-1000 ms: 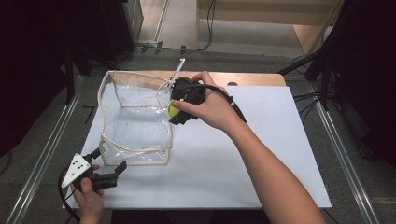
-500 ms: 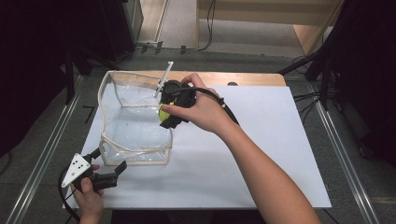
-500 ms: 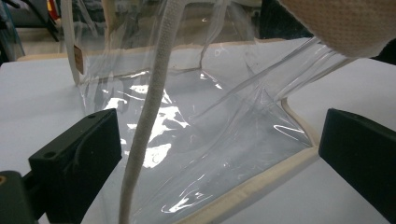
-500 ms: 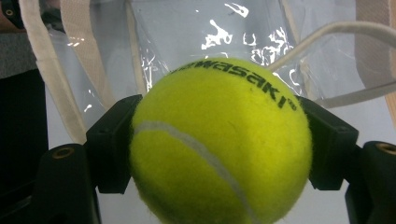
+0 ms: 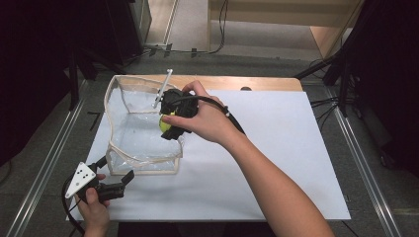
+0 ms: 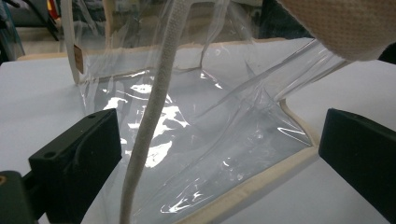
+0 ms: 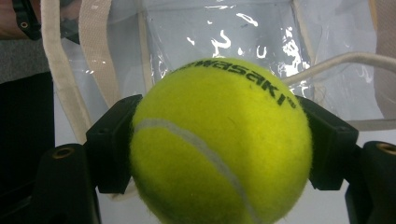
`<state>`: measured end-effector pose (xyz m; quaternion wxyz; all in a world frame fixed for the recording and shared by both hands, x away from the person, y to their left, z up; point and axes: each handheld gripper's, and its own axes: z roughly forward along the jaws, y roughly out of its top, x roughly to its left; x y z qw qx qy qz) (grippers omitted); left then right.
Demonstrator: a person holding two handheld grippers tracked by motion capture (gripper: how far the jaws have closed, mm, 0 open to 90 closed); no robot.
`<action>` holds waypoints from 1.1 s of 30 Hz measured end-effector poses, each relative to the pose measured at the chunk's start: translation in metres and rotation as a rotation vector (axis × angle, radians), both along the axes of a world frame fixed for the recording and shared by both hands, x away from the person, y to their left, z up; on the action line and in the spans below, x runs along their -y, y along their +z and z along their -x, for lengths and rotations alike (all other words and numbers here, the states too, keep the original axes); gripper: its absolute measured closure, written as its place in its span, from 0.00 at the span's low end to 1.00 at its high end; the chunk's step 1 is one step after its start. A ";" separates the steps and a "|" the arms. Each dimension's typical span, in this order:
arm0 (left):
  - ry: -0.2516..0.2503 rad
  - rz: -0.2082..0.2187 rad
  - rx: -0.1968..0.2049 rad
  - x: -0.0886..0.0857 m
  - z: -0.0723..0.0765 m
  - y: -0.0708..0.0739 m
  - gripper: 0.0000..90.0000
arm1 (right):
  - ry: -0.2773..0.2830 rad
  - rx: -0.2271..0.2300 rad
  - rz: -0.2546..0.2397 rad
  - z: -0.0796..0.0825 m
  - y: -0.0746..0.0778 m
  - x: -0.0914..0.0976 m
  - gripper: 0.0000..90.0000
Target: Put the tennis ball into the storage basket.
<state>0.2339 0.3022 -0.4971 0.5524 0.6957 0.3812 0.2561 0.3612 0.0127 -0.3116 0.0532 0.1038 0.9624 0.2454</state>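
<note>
A clear plastic bag (image 5: 129,129) with cream trim and cream handles stands open on the white table cover. My right gripper (image 5: 167,126) is shut on a yellow tennis ball (image 5: 164,123) and holds it over the bag's right side, at its mouth. In the right gripper view the tennis ball (image 7: 219,142) sits squeezed between both jaws, with the bag (image 7: 224,32) behind it. My left gripper (image 5: 116,174) rests near the table's front left corner, just in front of the bag, open and holding nothing. The left gripper view has a cream handle (image 6: 156,102) hanging between its wide-apart jaws.
A white sheet (image 5: 276,148) covers the table top, with a wooden strip (image 5: 257,83) along the far edge. Metal rails (image 5: 368,173) run down both sides. A black cable (image 5: 232,116) trails from the right gripper across the wrist.
My right gripper has carried the tennis ball leftward, from beside the bag's right wall to over its opening. The left gripper has stayed put.
</note>
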 end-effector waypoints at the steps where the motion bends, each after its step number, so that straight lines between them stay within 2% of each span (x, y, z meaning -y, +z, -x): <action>1: 0.000 0.000 0.000 0.000 0.000 0.000 0.00 | -0.001 0.003 0.002 0.001 0.001 -0.001 0.25; 12: 0.001 0.001 -0.002 0.000 0.000 0.000 0.00 | 0.021 0.014 -0.017 0.006 0.014 -0.006 0.25; 21: 0.001 0.001 -0.001 0.000 0.000 0.000 0.00 | 0.033 0.021 0.004 0.009 0.009 -0.016 0.25; 22: 0.001 0.001 -0.001 0.000 0.000 0.000 0.00 | 0.034 0.033 -0.002 0.009 0.009 -0.017 0.25; 23: 0.001 0.001 -0.002 0.000 0.000 0.000 0.00 | 0.017 0.058 -0.017 0.011 0.010 -0.017 0.17; 24: 0.001 0.001 -0.001 0.000 0.000 0.000 0.00 | 0.015 0.066 -0.032 0.011 0.012 -0.016 0.13; 28: 0.001 -0.001 0.001 0.000 0.000 0.000 0.00 | -0.010 0.063 -0.096 0.011 0.020 -0.011 0.09; 33: 0.000 0.002 -0.001 -0.001 0.000 0.000 0.00 | -0.037 0.082 -0.108 0.013 0.021 -0.003 0.09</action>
